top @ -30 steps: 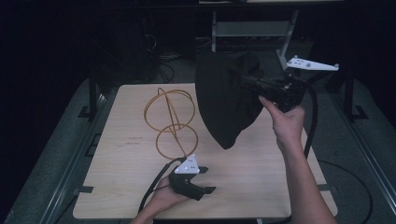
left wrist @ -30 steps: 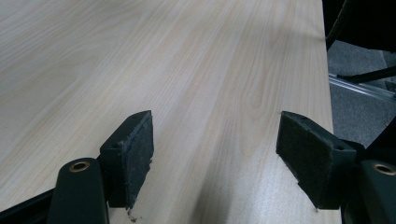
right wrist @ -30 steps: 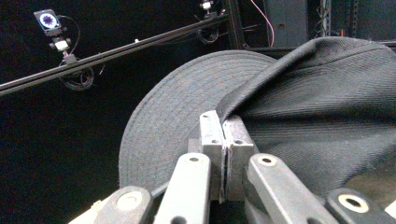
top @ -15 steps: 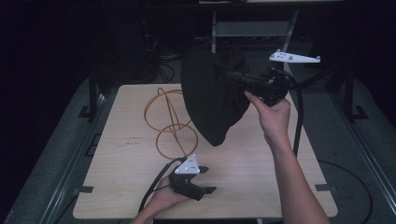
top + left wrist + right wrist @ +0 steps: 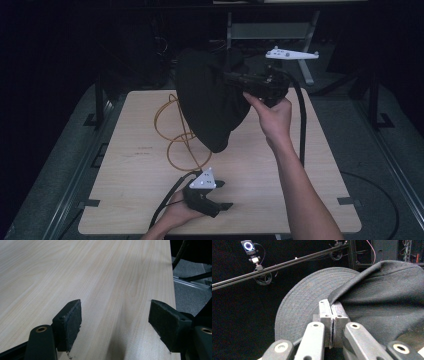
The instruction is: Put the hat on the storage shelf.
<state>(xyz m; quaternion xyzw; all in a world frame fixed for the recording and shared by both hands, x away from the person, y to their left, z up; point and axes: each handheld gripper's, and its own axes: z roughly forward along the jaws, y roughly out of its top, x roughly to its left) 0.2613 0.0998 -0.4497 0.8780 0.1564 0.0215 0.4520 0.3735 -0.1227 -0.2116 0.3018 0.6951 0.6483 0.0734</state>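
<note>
A black hat [image 5: 210, 105] with a stitched brim [image 5: 312, 300] hangs in the air over the back middle of the wooden table [image 5: 300, 200]. My right gripper [image 5: 231, 78] comes in from the right, shut on the hat's fabric where brim meets crown [image 5: 332, 311]. An orange wire frame [image 5: 177, 135] of looped rings stands on the table, just left of and partly behind the hat. My left gripper [image 5: 225, 195] rests low by the table's front edge, its pads [image 5: 68, 323] wide apart over bare wood [image 5: 75, 270], open with nothing between them.
A metal stand [image 5: 270, 32] rises behind the table. Dark floor mats and rails [image 5: 390, 150] flank both sides. A black cable [image 5: 301, 125] trails from the right gripper. A rail with a small camera [image 5: 249, 246] crosses the dark background.
My right hand has carried the hat leftward across the back of the table, so it now overlaps the orange wire frame. The left gripper has stayed put.
</note>
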